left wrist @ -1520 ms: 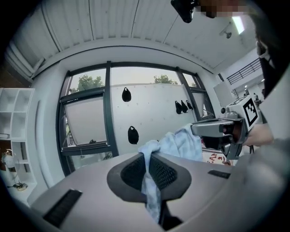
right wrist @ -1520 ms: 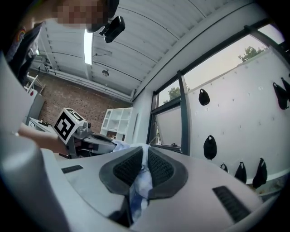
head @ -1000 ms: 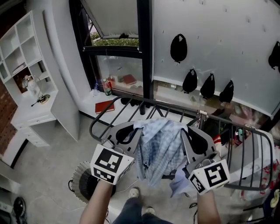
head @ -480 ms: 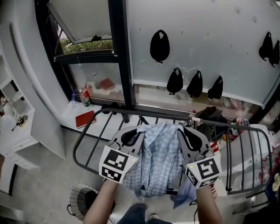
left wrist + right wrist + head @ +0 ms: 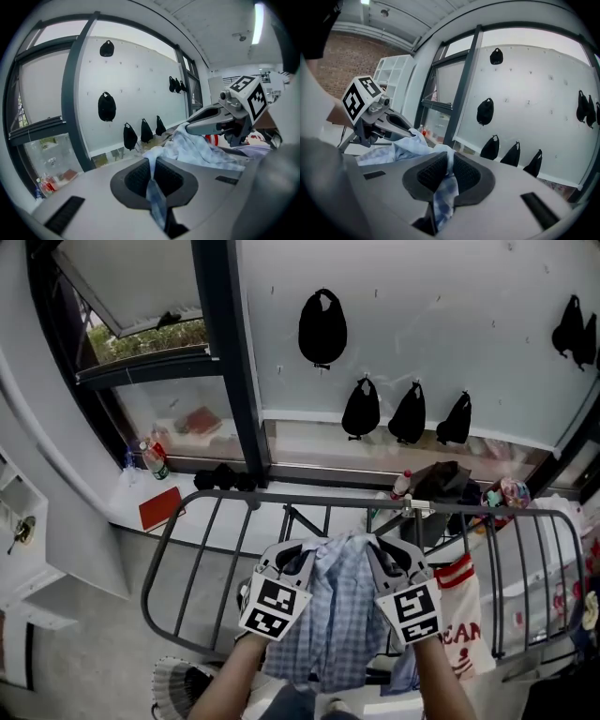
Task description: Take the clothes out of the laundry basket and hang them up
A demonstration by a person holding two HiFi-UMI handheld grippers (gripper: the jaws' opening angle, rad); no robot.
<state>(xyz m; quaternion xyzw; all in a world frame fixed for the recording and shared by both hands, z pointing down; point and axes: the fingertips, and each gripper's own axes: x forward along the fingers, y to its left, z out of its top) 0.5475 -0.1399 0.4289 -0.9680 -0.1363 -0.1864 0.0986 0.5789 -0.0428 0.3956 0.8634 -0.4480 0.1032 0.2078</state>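
Observation:
A light blue checked shirt (image 5: 339, 610) hangs stretched between my two grippers, above the near rails of a dark metal drying rack (image 5: 225, 495). My left gripper (image 5: 298, 557) is shut on the shirt's left edge; in the left gripper view the cloth (image 5: 154, 192) is pinched between the dark pads at the left gripper (image 5: 153, 172). My right gripper (image 5: 382, 555) is shut on the other edge, and its jaws have just eased open a little with the cloth (image 5: 444, 194) still pinched at the right gripper (image 5: 449, 169). The shirt's lower part droops below both hands.
A red-and-white garment (image 5: 461, 615) hangs on the rack's right side. Several black bags (image 5: 322, 326) hang on the white wall behind. A dark window post (image 5: 225, 362) stands at the left, with bottles (image 5: 154, 460) and a red book (image 5: 156, 509) on the sill.
Both grippers have carried the shirt forward and down, closer to the rack. The shirt stays held between them.

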